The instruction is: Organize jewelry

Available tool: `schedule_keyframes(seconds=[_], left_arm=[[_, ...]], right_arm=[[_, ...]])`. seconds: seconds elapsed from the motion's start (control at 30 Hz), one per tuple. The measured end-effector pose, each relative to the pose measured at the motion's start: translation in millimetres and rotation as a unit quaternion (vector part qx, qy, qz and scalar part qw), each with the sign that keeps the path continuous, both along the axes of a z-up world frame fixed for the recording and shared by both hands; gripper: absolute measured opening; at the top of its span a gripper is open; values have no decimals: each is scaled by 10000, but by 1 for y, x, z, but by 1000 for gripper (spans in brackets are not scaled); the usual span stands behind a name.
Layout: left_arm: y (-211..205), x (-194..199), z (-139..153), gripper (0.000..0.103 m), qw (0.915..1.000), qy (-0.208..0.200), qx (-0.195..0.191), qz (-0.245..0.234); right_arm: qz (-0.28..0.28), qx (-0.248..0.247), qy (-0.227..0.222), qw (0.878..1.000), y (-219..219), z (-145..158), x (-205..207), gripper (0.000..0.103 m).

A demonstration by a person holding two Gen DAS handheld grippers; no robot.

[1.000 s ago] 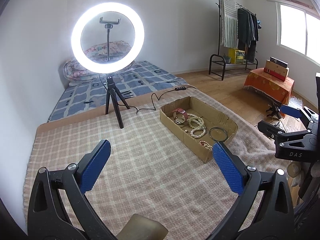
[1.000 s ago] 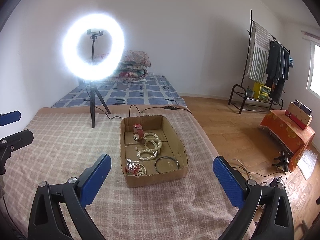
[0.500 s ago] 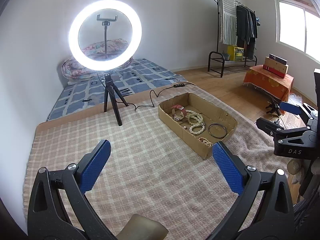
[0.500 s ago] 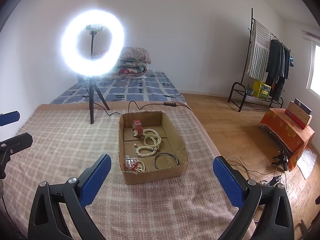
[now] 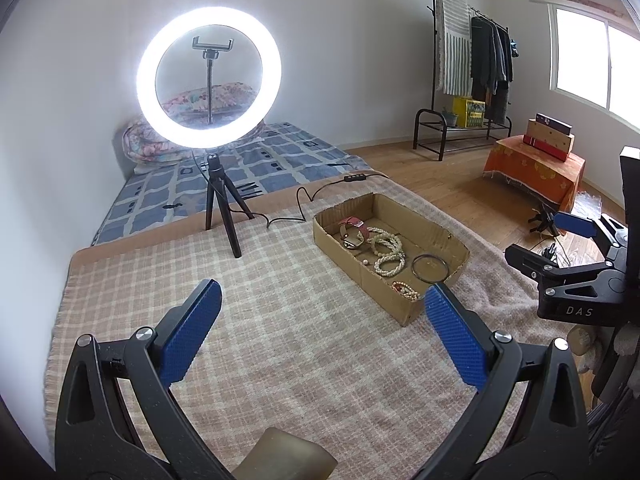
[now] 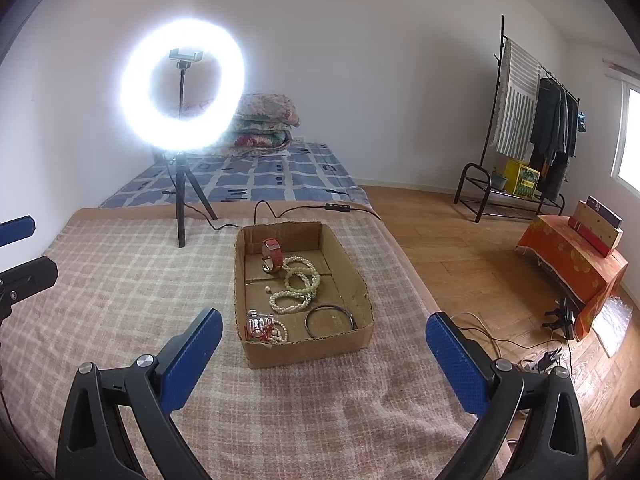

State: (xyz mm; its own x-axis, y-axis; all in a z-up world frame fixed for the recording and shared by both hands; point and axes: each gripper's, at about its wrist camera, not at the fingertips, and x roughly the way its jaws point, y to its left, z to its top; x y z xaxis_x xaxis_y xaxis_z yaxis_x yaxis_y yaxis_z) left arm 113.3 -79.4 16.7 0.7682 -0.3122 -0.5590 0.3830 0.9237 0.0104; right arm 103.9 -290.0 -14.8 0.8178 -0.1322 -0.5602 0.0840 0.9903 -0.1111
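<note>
An open cardboard box (image 6: 360, 280) (image 5: 448, 240) lies on a checked blanket. Inside it are a red-strapped watch (image 6: 273, 254) (image 5: 354, 230), white pearl strands (image 6: 298, 286) (image 5: 386, 252), a dark metal bangle (image 6: 330, 320) (image 5: 430, 267) and a small beaded bracelet with a red tag (image 6: 266, 330) (image 5: 405, 289). My right gripper (image 6: 320, 344) hangs open just in front of the box, nothing between its blue pads. My left gripper (image 5: 320, 318) is open over the blanket, left of and before the box. The right gripper (image 5: 560, 248) also shows at the right edge of the left wrist view.
A lit ring light on a tripod (image 6: 182, 84) (image 5: 210, 76) stands on the blanket's far edge, its cable (image 6: 280, 210) running behind the box. Beyond lies a blue patterned mattress (image 6: 248, 178). To the right are wooden floor, a clothes rack (image 6: 532, 120) and an orange-draped stand (image 6: 572, 264).
Both views have drawn slightly closer and lower toward the box. The jewelry and the box have not moved, and both grippers stay open.
</note>
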Motion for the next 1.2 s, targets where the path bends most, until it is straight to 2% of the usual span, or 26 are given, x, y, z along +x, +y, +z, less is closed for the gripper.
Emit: schedule_keyframes(seconds=[0.73,0.97,1.2], left_arm=[[-3,0,2,103,10000,13,-15,-20],[-7,-6,5,103,9998,-199,58,27],[-2,-3,1,103,9999,-37,103,86]], right_arm=[[1,-8,26,10000,-2,0,0,103],[-3,-6,40,10000,-2,-1,0,103],[-89,11,246,9997,-8,-11,6,103]])
